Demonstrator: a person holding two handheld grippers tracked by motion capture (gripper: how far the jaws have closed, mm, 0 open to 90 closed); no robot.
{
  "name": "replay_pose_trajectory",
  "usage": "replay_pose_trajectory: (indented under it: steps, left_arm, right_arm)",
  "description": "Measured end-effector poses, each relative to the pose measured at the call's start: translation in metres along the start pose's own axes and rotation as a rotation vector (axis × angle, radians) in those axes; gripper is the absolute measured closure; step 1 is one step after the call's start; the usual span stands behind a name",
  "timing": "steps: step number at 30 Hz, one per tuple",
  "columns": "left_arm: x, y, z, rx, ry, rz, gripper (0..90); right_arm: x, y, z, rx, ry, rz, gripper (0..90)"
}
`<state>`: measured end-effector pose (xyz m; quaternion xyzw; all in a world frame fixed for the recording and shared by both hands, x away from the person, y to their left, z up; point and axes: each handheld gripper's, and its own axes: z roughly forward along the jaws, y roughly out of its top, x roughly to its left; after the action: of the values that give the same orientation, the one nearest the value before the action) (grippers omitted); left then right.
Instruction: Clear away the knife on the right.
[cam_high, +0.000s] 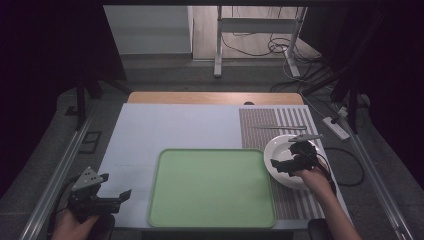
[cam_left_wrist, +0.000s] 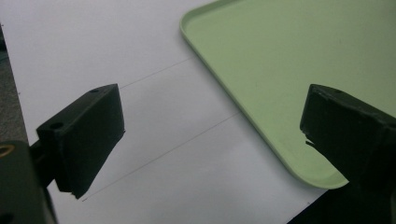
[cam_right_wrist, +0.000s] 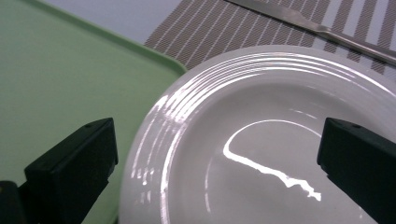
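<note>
A dim room: grey floor, white desk legs and loose cables beyond.

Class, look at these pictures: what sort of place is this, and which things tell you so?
Probably a lab or workshop staged as a dining table: a white plate, a knife on a striped mat and a green tray, but bare floor with loose cables behind.

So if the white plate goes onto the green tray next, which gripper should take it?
Right. The right gripper hovers open directly over the white plate, while the left gripper sits open across the green tray, far from the plate.
</note>
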<state>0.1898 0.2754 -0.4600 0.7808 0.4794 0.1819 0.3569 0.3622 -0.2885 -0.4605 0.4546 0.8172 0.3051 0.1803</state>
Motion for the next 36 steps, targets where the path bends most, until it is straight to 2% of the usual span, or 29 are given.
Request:
replay_pose_trajectory:
  steps: [5,8,10,16,18,20,23,29,32,36]
  left_arm:
    - [0.0,0.0,0.0,0.0,0.001,0.001,6.6]
    - [0.0,0.0,0.0,0.001,0.001,0.001,6.5]
    - [0.0,0.0,0.0,0.0,0.001,0.001,6.6]
    - [-0.001,0.0,0.0,0.002,0.003,0.006,6.5]
    - [0.0,0.0,0.0,0.002,0.002,0.003,6.6]
    - [0.0,0.0,0.0,0.001,0.001,0.001,6.5]
    - [0.0,0.0,0.0,0.001,0.001,0.001,6.6]
    - [0.0,0.0,0.0,-0.001,0.001,-0.001,6.5]
    - [0.0,0.0,0.0,-0.001,0.001,0.001,6.5]
    - [0.0,0.0,0.0,-0.001,0.001,0.0,6.5]
  right_arm:
    - [-0.01,0.005,0.01,-0.002,-0.017,-0.006,0.0]
    - [-0.017,0.007,0.016,-0.011,0.017,-0.005,0.0]
    - [-0.022,0.009,0.019,-0.022,0.026,0.013,0.0]
    - [-0.035,0.017,0.029,-0.03,0.001,0.045,0.0]
    - [-0.039,0.021,0.032,-0.005,-0.008,0.051,0.0]
    - [-0.044,0.024,0.036,-0.002,-0.023,0.052,0.0]
    - [-0.051,0.03,0.043,0.012,-0.036,0.08,0.0]
    - [-0.062,0.039,0.052,0.047,-0.085,0.092,0.0]
    - [-0.069,0.044,0.058,0.065,-0.09,0.118,0.0]
    - [-0.075,0.047,0.061,0.068,-0.098,0.118,0.0]
